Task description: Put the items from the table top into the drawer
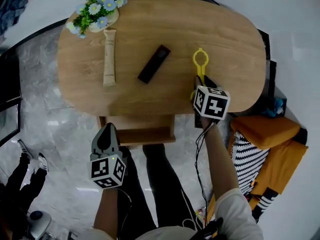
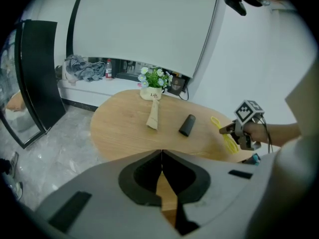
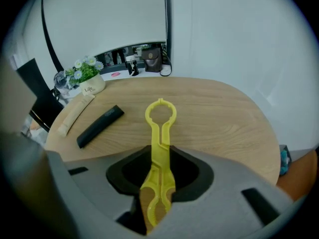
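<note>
while the yellow tool (image 3: 159, 133) is gripped tight by the right gripper (image 3: 158, 195), nothing is yet seen in the drawer (image 1: 145, 135).
its ring end juts ahead of the jaws. a cream tube (image 1: 109, 59) and a black bar (image 1: 154, 64) are left farther ahead-left. the left gripper (image 2: 162, 183) is kept closed, empty, the drawer just ahead.

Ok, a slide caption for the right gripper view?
Right gripper, tongs clamped on the yellow ring-ended tool at the wooden table edge.
</note>
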Demonstrator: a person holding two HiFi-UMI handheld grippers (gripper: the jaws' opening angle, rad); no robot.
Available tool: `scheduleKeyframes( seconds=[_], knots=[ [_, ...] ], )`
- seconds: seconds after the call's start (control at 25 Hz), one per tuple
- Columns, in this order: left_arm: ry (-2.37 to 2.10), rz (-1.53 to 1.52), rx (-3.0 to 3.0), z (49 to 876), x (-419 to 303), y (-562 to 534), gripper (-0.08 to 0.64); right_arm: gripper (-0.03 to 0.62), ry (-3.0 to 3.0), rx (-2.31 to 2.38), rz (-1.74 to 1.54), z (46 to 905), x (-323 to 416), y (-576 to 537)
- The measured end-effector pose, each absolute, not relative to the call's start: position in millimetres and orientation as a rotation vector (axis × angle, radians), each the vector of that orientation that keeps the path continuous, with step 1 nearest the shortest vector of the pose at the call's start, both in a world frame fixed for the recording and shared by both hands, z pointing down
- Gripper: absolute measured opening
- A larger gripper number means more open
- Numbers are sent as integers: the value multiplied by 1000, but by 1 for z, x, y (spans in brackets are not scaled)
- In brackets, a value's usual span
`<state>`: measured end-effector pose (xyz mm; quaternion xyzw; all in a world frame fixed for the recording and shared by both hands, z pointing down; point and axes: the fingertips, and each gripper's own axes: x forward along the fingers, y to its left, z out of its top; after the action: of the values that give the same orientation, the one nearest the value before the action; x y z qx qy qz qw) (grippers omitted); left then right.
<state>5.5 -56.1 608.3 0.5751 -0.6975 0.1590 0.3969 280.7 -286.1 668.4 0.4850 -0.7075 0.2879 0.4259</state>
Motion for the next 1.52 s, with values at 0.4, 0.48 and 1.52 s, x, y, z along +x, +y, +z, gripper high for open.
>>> scheduleKeyframes(
  seconds=[0.4, 0.48, 1.52],
  knots=[
    [-1776, 390, 1417, 611, -17, -7, 8, 106, -1849, 1030, 635, 641, 224, -211],
    [-1778, 391, 1407, 613, -25, 4, 8, 106, -1866, 951, 600, 640, 206, -192],
    [-1869, 286, 1239, 622, -97, 94, 8, 107, -1975, -27, 141, 659, 60, 5]
  ],
)
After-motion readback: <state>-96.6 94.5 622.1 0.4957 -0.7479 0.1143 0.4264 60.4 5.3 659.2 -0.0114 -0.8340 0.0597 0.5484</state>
